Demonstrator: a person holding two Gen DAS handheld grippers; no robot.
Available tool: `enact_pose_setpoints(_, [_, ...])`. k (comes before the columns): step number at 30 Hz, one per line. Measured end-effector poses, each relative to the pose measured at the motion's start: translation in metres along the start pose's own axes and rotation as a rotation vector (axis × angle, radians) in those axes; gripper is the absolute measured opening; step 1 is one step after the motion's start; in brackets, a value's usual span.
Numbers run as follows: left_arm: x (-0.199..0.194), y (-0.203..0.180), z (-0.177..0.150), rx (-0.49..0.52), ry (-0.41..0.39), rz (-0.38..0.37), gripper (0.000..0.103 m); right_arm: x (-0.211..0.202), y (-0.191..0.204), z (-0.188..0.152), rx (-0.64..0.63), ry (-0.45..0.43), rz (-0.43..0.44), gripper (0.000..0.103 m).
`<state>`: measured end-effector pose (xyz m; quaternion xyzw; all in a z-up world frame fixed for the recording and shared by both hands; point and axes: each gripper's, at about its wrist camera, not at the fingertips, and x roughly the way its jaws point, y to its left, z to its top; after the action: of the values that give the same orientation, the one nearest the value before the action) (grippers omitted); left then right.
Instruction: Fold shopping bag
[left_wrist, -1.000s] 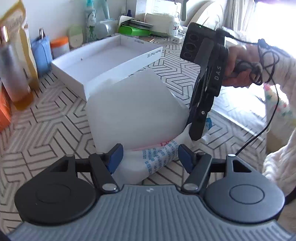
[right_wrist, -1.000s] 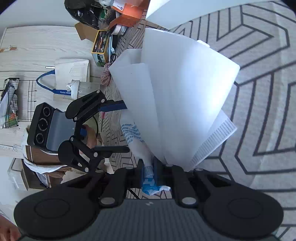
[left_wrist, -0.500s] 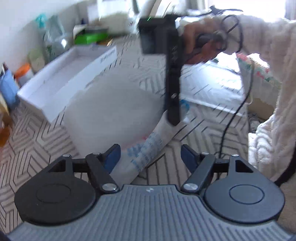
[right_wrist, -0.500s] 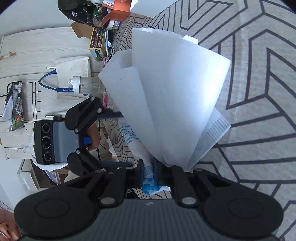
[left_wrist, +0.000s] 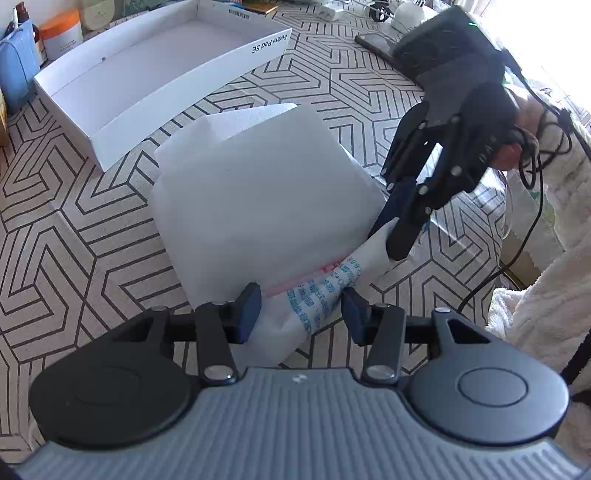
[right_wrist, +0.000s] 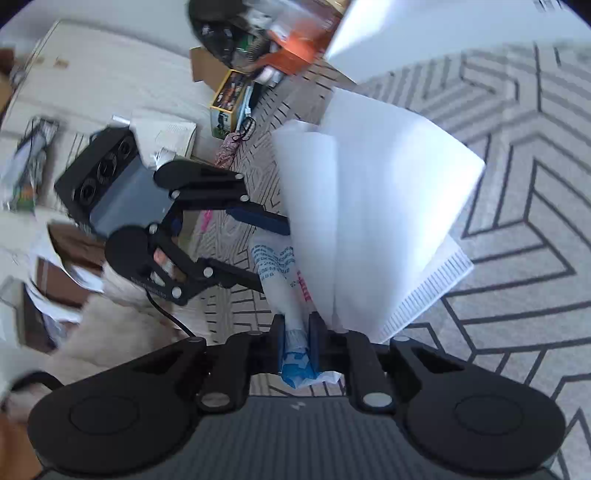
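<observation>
Left gripper (left_wrist: 301, 308) sitting nearest, jaws closing around the bag's (left_wrist: 258, 199) printed neck, pads not yet pressing, a gap showing on each side; right gripper (right_wrist: 297, 341) flanking the blue-printed end of that same neck, jaws opening, pads close against the plastic, grip apparently easing rather than firm; bag lying on the patterned cloth (left_wrist: 74, 240), already gathered into a narrow strip at the near end and fanning into flat white panels beyond; folding judged partly done, lengthwise pleats in place, neck still loose, further folds and flattening remaining; white box (left_wrist: 155, 59) standing beyond the bag, apart from it; clutter farther back, too small to identify.
</observation>
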<state>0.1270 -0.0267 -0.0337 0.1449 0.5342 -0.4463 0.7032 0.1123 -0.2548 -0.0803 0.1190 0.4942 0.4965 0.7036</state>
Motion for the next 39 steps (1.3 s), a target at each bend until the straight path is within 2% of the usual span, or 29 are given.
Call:
enact_pose_setpoints(2, [0.001, 0.002, 0.004, -0.013, 0.018, -0.010, 0.047, -0.006, 0.039, -0.010, -0.202, -0.074, -0.166, 0.027])
enact_pose_setpoints(4, [0.002, 0.004, 0.007, -0.024, 0.036, -0.022, 0.047, -0.007, 0.068, -0.023, -0.374, -0.130, -0.266, 0.029])
enact_pose_setpoints(7, [0.003, 0.003, 0.010, -0.023, 0.055, -0.022, 0.047, 0.007, 0.110, -0.042, -0.662, -0.128, -0.399, 0.031])
enact_pose_setpoints(10, [0.003, -0.001, 0.009, -0.004, 0.061, -0.007, 0.047, 0.028, 0.122, -0.047, -0.807, -0.080, -0.484, 0.032])
enact_pose_setpoints(12, [0.002, -0.002, 0.008, -0.004, 0.057, -0.004, 0.047, 0.044, 0.120, -0.044, -0.846, -0.047, -0.526, 0.032])
enact_pose_setpoints(13, [0.002, -0.002, 0.008, -0.005, 0.055, -0.005, 0.047, 0.051, 0.116, -0.040, -0.828, -0.026, -0.529, 0.030])
enact_pose_setpoints(15, [0.001, -0.001, 0.007, -0.010, 0.051, -0.009, 0.047, 0.053, 0.103, -0.032, -0.734, -0.016, -0.488, 0.020])
enact_pose_setpoints(16, [0.000, 0.000, 0.007, -0.010, 0.047, -0.014, 0.047, 0.047, 0.089, -0.023, -0.599, -0.024, -0.423, 0.018])
enact_pose_setpoints(17, [0.000, 0.002, 0.007, -0.009, 0.042, -0.021, 0.047, 0.036, 0.067, -0.010, -0.386, -0.038, -0.320, 0.016])
enact_pose_setpoints(19, [0.000, 0.005, 0.005, -0.016, 0.028, -0.046, 0.047, 0.021, 0.032, 0.001, -0.131, -0.040, -0.182, 0.015])
enact_pose_setpoints(21, [-0.006, 0.010, 0.002, -0.036, -0.003, -0.070, 0.047, 0.014, -0.016, 0.010, 0.171, -0.014, -0.007, 0.013])
enact_pose_setpoints(22, [-0.009, 0.012, 0.002, -0.045, -0.017, -0.069, 0.047, 0.013, -0.032, 0.013, 0.275, -0.001, 0.051, 0.012])
enact_pose_setpoints(25, [-0.027, 0.010, -0.002, -0.065, -0.082, -0.027, 0.047, 0.017, -0.046, 0.020, 0.360, 0.045, 0.087, 0.012])
enact_pose_setpoints(28, [-0.044, 0.005, -0.008, -0.071, -0.159, 0.009, 0.048, 0.019, -0.047, 0.025, 0.373, 0.073, 0.078, 0.011])
enact_pose_setpoints(30, [-0.051, -0.002, -0.013, -0.063, -0.205, 0.060, 0.049, 0.021, -0.050, 0.026, 0.395, 0.078, 0.089, 0.011])
enact_pose_setpoints(32, [-0.046, -0.015, -0.015, -0.018, -0.209, 0.152, 0.049, 0.021, -0.055, 0.023, 0.425, 0.075, 0.108, 0.011])
enact_pose_setpoints(35, [-0.031, -0.029, -0.017, 0.034, -0.202, 0.249, 0.049, 0.020, -0.063, 0.019, 0.480, 0.063, 0.145, 0.011])
enact_pose_setpoints(39, [-0.014, -0.028, -0.011, -0.025, -0.162, 0.298, 0.050, 0.023, -0.070, 0.018, 0.515, 0.051, 0.174, 0.010])
